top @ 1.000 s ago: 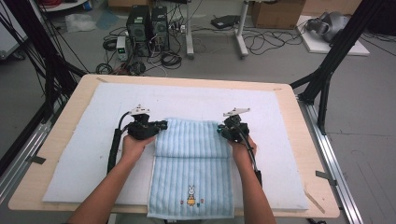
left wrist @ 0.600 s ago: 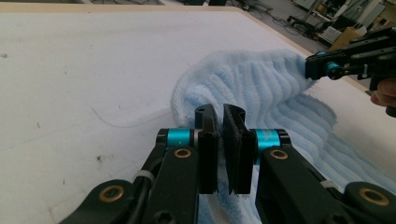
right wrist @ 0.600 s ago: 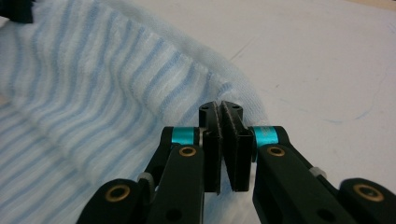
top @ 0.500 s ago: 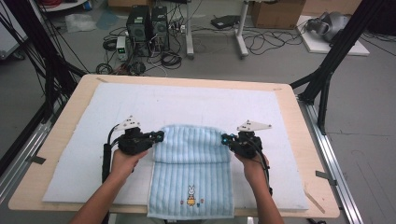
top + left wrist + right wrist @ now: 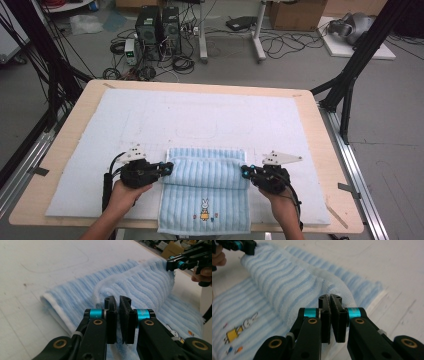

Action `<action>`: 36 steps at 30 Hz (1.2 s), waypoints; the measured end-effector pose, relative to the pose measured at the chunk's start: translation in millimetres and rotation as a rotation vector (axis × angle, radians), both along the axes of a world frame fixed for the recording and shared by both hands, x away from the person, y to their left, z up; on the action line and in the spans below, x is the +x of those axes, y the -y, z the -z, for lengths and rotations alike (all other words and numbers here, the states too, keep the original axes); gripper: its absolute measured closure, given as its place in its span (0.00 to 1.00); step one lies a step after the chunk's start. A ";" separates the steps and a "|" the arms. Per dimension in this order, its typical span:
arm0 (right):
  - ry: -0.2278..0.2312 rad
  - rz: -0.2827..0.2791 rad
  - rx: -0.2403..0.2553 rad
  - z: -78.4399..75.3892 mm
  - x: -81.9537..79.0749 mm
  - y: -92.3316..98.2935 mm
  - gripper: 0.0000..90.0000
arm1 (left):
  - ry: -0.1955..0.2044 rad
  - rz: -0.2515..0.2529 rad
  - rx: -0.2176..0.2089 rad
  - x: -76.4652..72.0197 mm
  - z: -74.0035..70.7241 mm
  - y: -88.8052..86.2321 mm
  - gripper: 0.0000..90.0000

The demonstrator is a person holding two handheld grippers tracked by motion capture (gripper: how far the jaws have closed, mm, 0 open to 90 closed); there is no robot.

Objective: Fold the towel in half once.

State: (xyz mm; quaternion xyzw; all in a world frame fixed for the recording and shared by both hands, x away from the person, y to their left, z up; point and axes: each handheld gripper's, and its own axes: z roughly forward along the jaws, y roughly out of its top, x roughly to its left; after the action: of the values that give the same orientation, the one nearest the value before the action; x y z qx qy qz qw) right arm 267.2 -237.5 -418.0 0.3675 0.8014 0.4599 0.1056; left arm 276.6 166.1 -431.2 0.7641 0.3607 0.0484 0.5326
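Observation:
A light blue striped towel (image 5: 205,182) with a small rabbit picture (image 5: 204,210) lies at the near edge of the white mat (image 5: 200,115). Its far part is folded over toward the person. My left gripper (image 5: 169,167) is shut on the left end of the folded-over edge, and my right gripper (image 5: 245,171) is shut on the right end. In the left gripper view the left gripper (image 5: 118,301) pinches the towel (image 5: 140,287), with the right gripper (image 5: 172,265) far off. In the right gripper view the right gripper (image 5: 330,300) pinches the towel (image 5: 287,282).
The mat covers a wooden table (image 5: 327,150) whose near edge the towel overhangs. Black frame legs (image 5: 350,85) stand at both sides. Computer cases (image 5: 160,25), cables and a box sit on the floor beyond the table.
Both grippers have moved toward the person, drawing the towel's far edge with them. The folded-over part now lies farther down over the towel.

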 end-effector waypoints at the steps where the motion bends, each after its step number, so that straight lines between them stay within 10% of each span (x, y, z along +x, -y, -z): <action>1: -0.018 -0.004 -0.009 2.8 -2.7 0.1 0.96 | -0.007 0.009 0.010 -1.7 2.5 0.2 0.94; 8: -0.082 -0.027 -0.067 16.2 -12.8 -0.4 0.96 | -0.051 0.038 0.041 -10.1 12.2 1.9 0.91; 12: -0.072 -0.004 -0.039 13.9 -11.3 1.4 0.81 | -0.049 -0.035 0.035 -0.5 5.3 -4.4 0.64; 16: -0.033 0.093 0.016 6.7 2.3 8.7 0.73 | -0.024 -0.111 0.020 16.8 -2.0 -12.9 0.58; 23: -0.067 0.191 -0.075 19.0 37.8 0.7 0.75 | -0.087 -0.157 0.089 49.5 10.9 -2.6 0.65; 27: -0.090 0.158 -0.125 27.4 42.7 -8.2 0.90 | -0.068 -0.139 0.190 50.5 17.8 9.6 0.87; 36: -0.042 0.175 -0.121 21.7 47.2 -9.8 0.95 | -0.036 -0.188 0.147 59.0 12.1 12.0 0.96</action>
State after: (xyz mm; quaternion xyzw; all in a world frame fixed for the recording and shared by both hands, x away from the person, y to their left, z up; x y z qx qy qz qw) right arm 314.5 -227.7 -439.7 0.4386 0.7946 0.3918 0.1507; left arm 335.6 154.1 -443.3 0.7647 0.4355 0.1109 0.4618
